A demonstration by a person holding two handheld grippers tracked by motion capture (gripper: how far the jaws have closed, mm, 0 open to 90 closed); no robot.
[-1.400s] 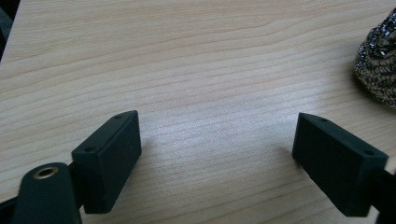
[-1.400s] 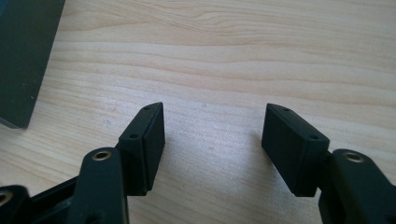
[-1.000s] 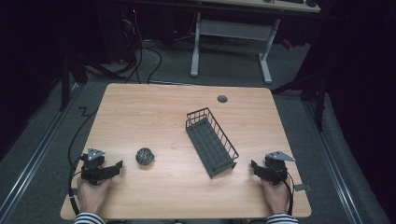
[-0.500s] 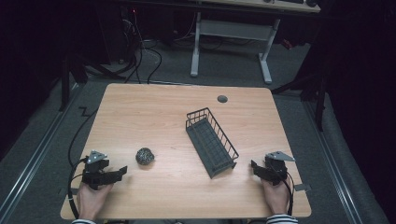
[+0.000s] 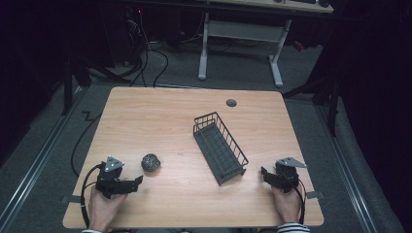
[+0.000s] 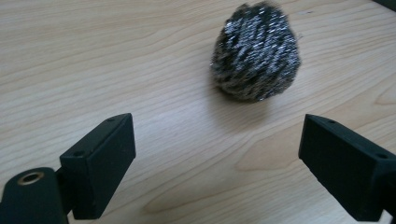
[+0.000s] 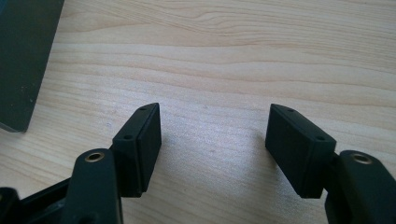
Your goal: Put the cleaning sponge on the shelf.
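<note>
Since a second ago the left gripper (image 5: 137, 181) is being swung round so its jaws are pointing right, toward the steel wool ball (image 5: 151, 162); the right gripper (image 5: 265, 173) is being kept where it was, by the near end of the wire basket (image 5: 221, 146).

Both sets of jaws are being held spread wide, with nothing between them. The ball is sitting on the table (image 5: 160, 116) near the left front, just ahead of the left jaws and a bit off to one side of their gap.

Trouble spots, probably: the ball is light and round, so it's likely being nudged away if one jaw touches first. It's also springy, so a shallow pinch could be squeezing it out.

Hard to make out: the ball (image 6: 256, 52) is being blurred in the left gripper view, and the basket (image 7: 23, 56) is being cut down to a dark corner in the right gripper view.
</note>
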